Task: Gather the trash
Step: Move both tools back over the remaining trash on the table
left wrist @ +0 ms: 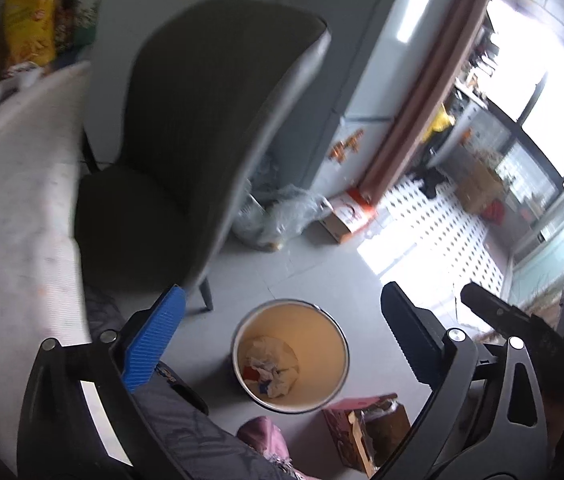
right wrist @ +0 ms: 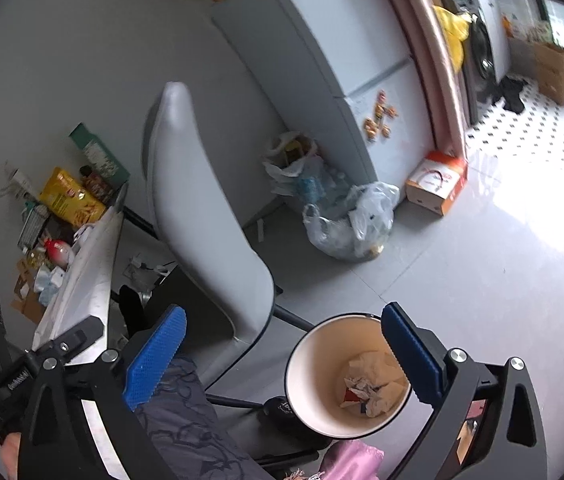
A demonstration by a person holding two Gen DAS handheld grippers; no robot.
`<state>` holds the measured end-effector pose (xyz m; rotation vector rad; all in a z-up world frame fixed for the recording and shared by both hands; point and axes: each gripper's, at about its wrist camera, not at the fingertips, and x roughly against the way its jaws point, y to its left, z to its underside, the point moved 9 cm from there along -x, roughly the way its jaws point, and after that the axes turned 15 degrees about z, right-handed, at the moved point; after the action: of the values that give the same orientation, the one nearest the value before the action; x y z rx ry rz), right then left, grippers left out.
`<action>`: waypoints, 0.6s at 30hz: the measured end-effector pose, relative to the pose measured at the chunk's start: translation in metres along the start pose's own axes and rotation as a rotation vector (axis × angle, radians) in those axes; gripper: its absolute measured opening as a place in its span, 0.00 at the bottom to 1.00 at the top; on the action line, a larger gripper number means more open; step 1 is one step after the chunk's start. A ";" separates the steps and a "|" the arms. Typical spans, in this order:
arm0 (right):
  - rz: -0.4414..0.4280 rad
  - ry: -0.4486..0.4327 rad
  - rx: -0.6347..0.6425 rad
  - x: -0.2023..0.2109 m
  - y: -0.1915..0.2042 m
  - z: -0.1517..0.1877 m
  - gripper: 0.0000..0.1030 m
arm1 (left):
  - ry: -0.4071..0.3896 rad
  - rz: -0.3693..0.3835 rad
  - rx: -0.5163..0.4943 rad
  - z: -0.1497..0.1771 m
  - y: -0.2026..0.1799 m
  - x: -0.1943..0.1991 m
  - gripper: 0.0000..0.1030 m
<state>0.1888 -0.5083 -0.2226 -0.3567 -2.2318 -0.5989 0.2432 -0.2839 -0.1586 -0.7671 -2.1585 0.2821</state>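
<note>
Grey chair (left wrist: 186, 128) beside bin (left wrist: 290, 354) holding crumpled paper (left wrist: 270, 372); both tongs (left wrist: 282, 344) (right wrist: 285, 356) wide open, empty.

The trash bin (left wrist: 290, 356) stands on the floor (left wrist: 321, 264) with its mouth uncovered; access from above is unobstructed. Crumpled paper (left wrist: 270, 364) lies only at the bottom, leaving the upper interior free. The chair (left wrist: 186, 128) stands just beside the bin on the desk (left wrist: 14, 208) side, and its leg (left wrist: 206, 296) comes close to the rim. An open carton (left wrist: 365, 428) sits near the bin on the near side. In the right wrist view, open floor (right wrist: 481, 272) extends beyond the bin toward the doorway. Plastic bags (right wrist: 345, 220) and a cardboard box (right wrist: 435, 182) stand against the refrigerator (right wrist: 341, 48), well apart from the bin.
</note>
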 end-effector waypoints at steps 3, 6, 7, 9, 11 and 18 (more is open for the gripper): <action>0.015 -0.019 0.049 0.008 0.021 -0.002 0.93 | -0.051 -0.020 0.015 -0.008 0.011 0.020 0.94; 0.024 -0.041 0.088 0.016 0.040 -0.003 0.93 | -0.103 -0.051 0.034 -0.013 0.025 0.043 0.94; 0.028 -0.060 0.113 0.020 0.050 -0.003 0.93 | -0.127 -0.065 0.044 -0.015 0.032 0.053 0.94; 0.035 -0.088 0.149 0.029 0.064 -0.003 0.93 | -0.167 -0.080 0.060 -0.019 0.041 0.069 0.94; 0.038 -0.099 0.176 0.033 0.076 -0.003 0.93 | -0.213 -0.098 0.075 -0.022 0.051 0.087 0.94; 0.006 -0.066 0.242 0.033 0.127 0.008 0.93 | -0.408 -0.236 0.144 -0.024 0.097 0.168 0.94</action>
<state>0.2172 -0.3938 -0.1641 -0.2616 -2.3338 -0.3120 0.2217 -0.1060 -0.0809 -0.3902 -2.5491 0.4982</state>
